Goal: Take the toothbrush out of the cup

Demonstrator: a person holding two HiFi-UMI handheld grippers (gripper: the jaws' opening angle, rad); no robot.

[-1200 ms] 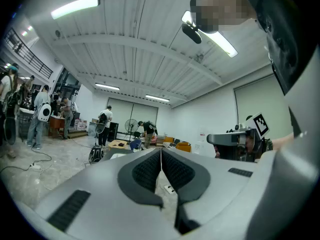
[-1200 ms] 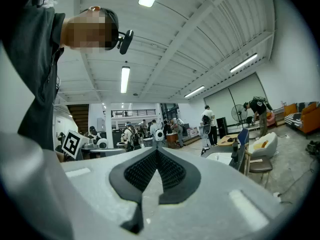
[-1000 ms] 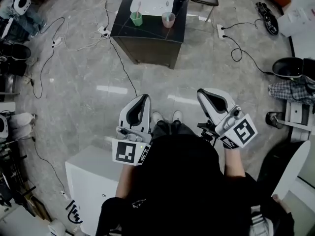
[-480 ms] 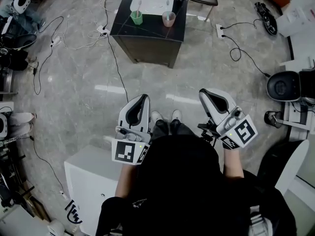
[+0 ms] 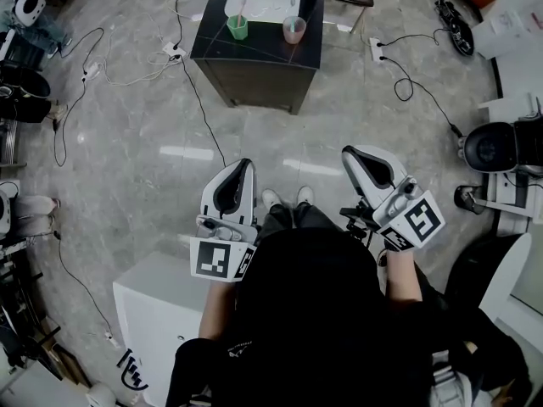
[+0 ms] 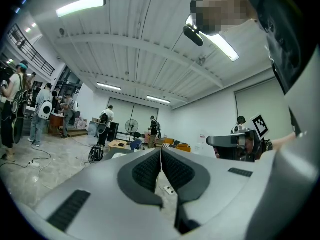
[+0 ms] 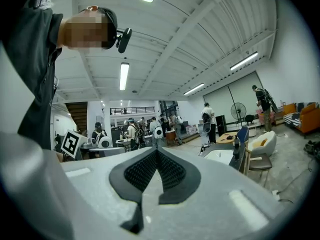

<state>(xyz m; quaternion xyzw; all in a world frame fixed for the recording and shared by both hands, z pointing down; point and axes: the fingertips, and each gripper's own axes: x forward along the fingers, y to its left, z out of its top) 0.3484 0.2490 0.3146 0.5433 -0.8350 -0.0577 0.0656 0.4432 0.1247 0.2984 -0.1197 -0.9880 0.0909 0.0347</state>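
Head view: a green cup (image 5: 237, 30) with a toothbrush (image 5: 241, 11) standing in it sits on the dark table (image 5: 254, 62) at top centre. A pink cup (image 5: 293, 30) is just to its right, and both are well apart from the left gripper (image 5: 244, 166) and right gripper (image 5: 352, 153) in mid-frame. Both grippers have their jaws pressed together with nothing between them. The brush head is too small to make out, the pink cup's contents are unclear, the table's far end is cut off by the top edge, and the person's black top (image 5: 314, 312) hides the lower centre.
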